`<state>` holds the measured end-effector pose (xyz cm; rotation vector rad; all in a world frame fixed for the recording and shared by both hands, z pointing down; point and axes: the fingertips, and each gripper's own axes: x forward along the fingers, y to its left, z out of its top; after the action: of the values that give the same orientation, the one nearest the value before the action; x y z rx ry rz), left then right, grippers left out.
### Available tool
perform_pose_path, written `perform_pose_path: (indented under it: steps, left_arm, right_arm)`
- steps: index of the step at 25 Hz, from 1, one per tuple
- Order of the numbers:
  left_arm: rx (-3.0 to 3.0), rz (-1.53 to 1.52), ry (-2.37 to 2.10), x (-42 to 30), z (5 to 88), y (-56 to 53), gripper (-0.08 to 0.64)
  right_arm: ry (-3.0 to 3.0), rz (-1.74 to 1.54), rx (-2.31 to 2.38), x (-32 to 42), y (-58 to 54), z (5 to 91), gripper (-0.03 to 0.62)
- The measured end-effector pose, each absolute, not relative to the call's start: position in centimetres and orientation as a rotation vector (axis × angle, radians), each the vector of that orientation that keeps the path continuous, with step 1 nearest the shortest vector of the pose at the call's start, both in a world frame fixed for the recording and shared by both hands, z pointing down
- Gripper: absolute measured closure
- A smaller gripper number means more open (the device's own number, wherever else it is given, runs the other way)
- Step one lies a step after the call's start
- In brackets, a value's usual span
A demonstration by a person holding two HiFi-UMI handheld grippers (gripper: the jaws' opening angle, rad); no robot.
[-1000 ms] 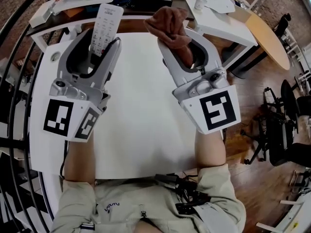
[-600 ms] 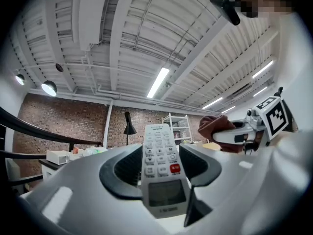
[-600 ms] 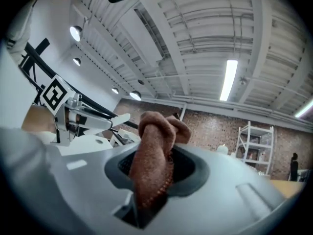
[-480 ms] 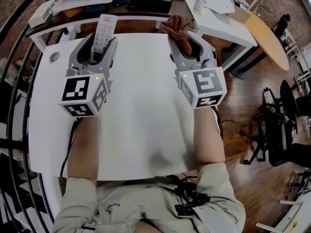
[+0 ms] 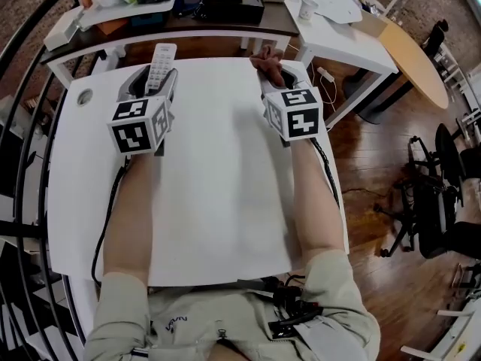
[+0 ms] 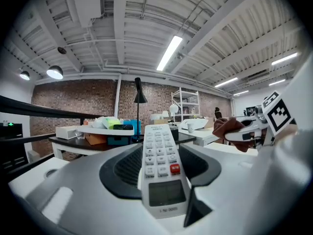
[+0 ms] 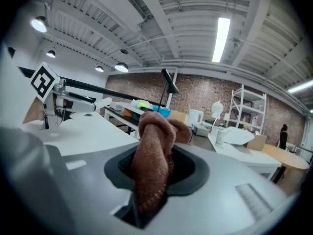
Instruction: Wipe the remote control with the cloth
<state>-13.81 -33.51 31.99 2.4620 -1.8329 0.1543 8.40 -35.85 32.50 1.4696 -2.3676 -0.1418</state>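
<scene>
The person stretches both forearms out along the white table (image 5: 210, 171), and each gripper is near the table's far edge. Toward the table's far left corner, the left gripper (image 5: 152, 80) has its jaws partly closed on the remote control (image 5: 161, 57). They clamp the white remote by its display end, with the keypad facing up and the other end pointing past the table's far edge. The left gripper view shows the remote lying straight between the jaws, a red button just above the small screen. Toward the table's far right corner, the right gripper (image 5: 275, 77) has its jaws set narrow and pinched on the brown cloth (image 5: 268, 59). The cloth bunches up out of the jaws in a folded lump. The two grippers are well apart, with bare table top between them, so the cloth and the remote do not touch. Whether either gripper rests on the table cannot be told. Beyond the table's far edge stands a dark desk (image 5: 225, 22) crowded with boxes and small items.
</scene>
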Motion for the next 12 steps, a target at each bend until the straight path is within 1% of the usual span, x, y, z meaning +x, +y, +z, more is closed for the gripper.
perform_pose_path:
  steps: [4,12]
  left_arm:
    - [2.409,0.291,-1.788,-13.8,34.9,-35.4,0.316]
    - [2.267,0.486,-1.709,-14.2,39.1,-36.7,0.314]
  right_arm:
    - [-2.286,-0.005,1.364,8.6,-37.3,36.0,0.479]
    - [-2.152,0.144,1.272,9.7,-37.7,41.0,0.469]
